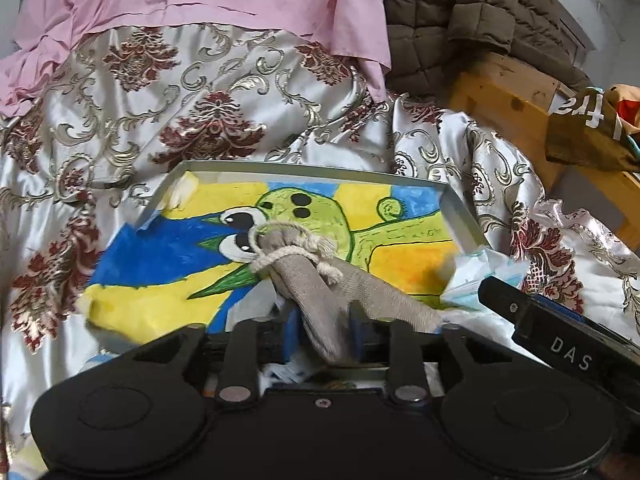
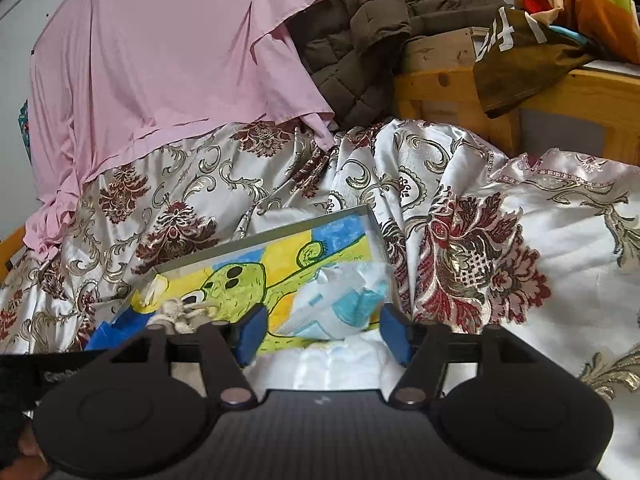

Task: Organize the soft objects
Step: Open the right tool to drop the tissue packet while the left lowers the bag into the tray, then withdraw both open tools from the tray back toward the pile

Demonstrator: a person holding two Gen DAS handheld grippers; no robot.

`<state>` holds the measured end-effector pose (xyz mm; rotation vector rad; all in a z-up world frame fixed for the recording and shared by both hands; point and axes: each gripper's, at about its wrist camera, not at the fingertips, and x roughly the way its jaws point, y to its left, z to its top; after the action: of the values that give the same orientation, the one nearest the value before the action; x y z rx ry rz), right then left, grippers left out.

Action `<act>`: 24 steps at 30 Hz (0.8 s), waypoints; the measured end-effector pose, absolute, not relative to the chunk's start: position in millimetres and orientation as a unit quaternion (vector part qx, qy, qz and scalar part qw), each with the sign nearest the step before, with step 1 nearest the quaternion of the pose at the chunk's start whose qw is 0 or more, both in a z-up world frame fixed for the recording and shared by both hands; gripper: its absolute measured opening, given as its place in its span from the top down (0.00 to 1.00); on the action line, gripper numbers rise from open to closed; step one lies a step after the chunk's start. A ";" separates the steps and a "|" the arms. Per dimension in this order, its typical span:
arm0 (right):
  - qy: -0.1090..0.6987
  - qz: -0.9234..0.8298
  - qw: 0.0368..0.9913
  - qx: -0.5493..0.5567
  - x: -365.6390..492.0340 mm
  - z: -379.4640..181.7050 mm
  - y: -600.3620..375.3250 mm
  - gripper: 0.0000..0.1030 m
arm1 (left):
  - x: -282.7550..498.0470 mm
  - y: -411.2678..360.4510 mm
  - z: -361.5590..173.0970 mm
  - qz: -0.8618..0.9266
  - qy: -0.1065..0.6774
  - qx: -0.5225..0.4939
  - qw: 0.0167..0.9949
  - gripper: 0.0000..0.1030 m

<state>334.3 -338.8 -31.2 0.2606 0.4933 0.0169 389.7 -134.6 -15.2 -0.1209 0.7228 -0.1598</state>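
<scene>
A silvery satin bedspread [image 1: 224,92] with dark red and gold damask motifs is covering most of both views, lying in folds and wrinkles. A pink sheet [image 2: 168,52] is draping over its far part, and a brown quilted jacket [image 2: 368,12] is slumping beside that on a wooden frame [image 2: 440,84]. A dark bag with white lettering [image 2: 516,68] is sitting on the frame's right end, with bright multicoloured cloth [image 2: 580,0] bunching above it.

On the bedspread a shallow grey tray [image 1: 460,216] is lying, and a painted sheet [image 1: 168,248] showing a green cartoon creature on blue and yellow is lining its bottom. A grey cloth drawstring pouch [image 1: 340,292], its neck tied with a cream cord [image 1: 276,256], is lying across the painting in the near part of the tray. A crumpled clear packet of light blue and white soft items [image 2: 344,304] is resting at the tray's right side.

The left claw [image 1: 326,332] is sitting with its blue pads on either side of the pouch's lower end; whether they are pressing it I cannot tell. The right claw [image 2: 326,330] is standing released, wide apart, with the packet just ahead between the fingers and nothing gripped
</scene>
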 end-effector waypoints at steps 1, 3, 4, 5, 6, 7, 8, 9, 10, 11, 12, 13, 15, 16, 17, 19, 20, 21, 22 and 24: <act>0.243 0.007 0.962 0.123 331.6 -29.8 -337.6 0.28 | 386.0 -132.3 -12.5 -0.075 0.350 -0.056 0.932 0.59; 0.239 0.007 0.964 0.117 325.5 -26.1 -335.6 0.24 | 378.9 -127.2 -6.5 -0.073 0.342 -0.058 0.935 0.52; 0.235 0.007 0.965 0.115 321.6 -23.8 -334.8 0.21 | 375.9 -125.2 -3.3 -0.073 0.337 -0.059 0.937 0.47; 0.231 0.008 0.966 0.115 317.2 -20.9 -334.3 0.19 | 371.4 -122.9 0.9 -0.071 0.330 -0.058 0.939 0.42; 0.227 0.009 0.967 0.114 313.6 -18.2 -333.9 0.18 | 366.9 -121.6 5.0 -0.069 0.322 -0.056 0.942 0.40; 0.222 0.008 0.968 0.114 308.6 -15.0 -333.2 0.14 | 363.1 -120.7 9.3 -0.067 0.314 -0.053 0.945 0.35; 0.215 0.008 0.970 0.113 303.6 -11.8 -332.5 0.11 | 358.2 -119.6 13.3 -0.067 0.306 -0.052 0.948 0.31; 0.210 0.008 0.971 0.113 299.0 -8.9 -332.1 0.09 | 351.7 -117.5 18.1 -0.067 0.296 -0.050 0.951 0.29; 0.204 0.008 0.972 0.113 293.4 -5.6 -331.5 0.07 | 346.7 -115.7 22.0 -0.067 0.288 -0.048 0.954 0.25; 0.199 0.009 0.973 0.112 289.6 -2.3 -331.2 0.05 | 341.4 -114.1 25.3 -0.067 0.281 -0.046 0.956 0.21; 0.194 0.010 0.974 0.112 284.4 0.9 -330.5 0.04 | 333.9 -111.8 29.6 -0.066 0.271 -0.042 0.959 0.19; 0.189 0.011 0.975 0.112 278.9 4.1 -329.6 0.01 | 327.1 -109.6 33.0 -0.066 0.262 -0.039 0.962 0.16; 0.180 0.013 0.977 0.111 269.0 9.9 -327.2 0.00 | 312.7 -105.5 39.1 -0.063 0.247 -0.031 0.966 0.10; 0.177 0.014 0.978 0.110 263.8 12.6 -325.4 0.00 | 304.9 -103.0 41.6 -0.061 0.240 -0.027 0.969 0.07; 0.175 0.014 0.978 0.109 258.6 15.3 -323.5 0.00 | 298.2 -100.2 43.0 -0.060 0.233 -0.026 0.970 0.06; 0.166 0.016 0.980 0.109 244.8 19.9 -319.5 0.00 | 282.1 -93.3 46.9 -0.056 0.221 -0.028 0.973 0.03; 0.162 0.018 0.981 0.108 238.6 21.4 -318.0 0.00 | 274.9 -89.7 48.1 -0.054 0.216 -0.030 0.974 0.03; 0.157 0.019 0.982 0.108 231.1 23.0 -315.7 0.00 | 267.0 -85.3 49.0 -0.051 0.211 -0.036 0.976 0.01; 0.152 0.019 0.982 0.106 222.9 24.4 -313.2 0.00 | 258.3 -80.4 50.0 -0.047 0.206 -0.044 0.976 0.01; 0.142 0.022 0.984 0.105 207.6 26.3 -308.2 0.00 | 244.6 -71.3 50.4 -0.043 0.201 -0.060 0.977 0.01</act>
<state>207.6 -308.2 26.3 0.2121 0.2861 0.0435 244.6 -71.3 50.4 -0.1204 0.4054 -0.0868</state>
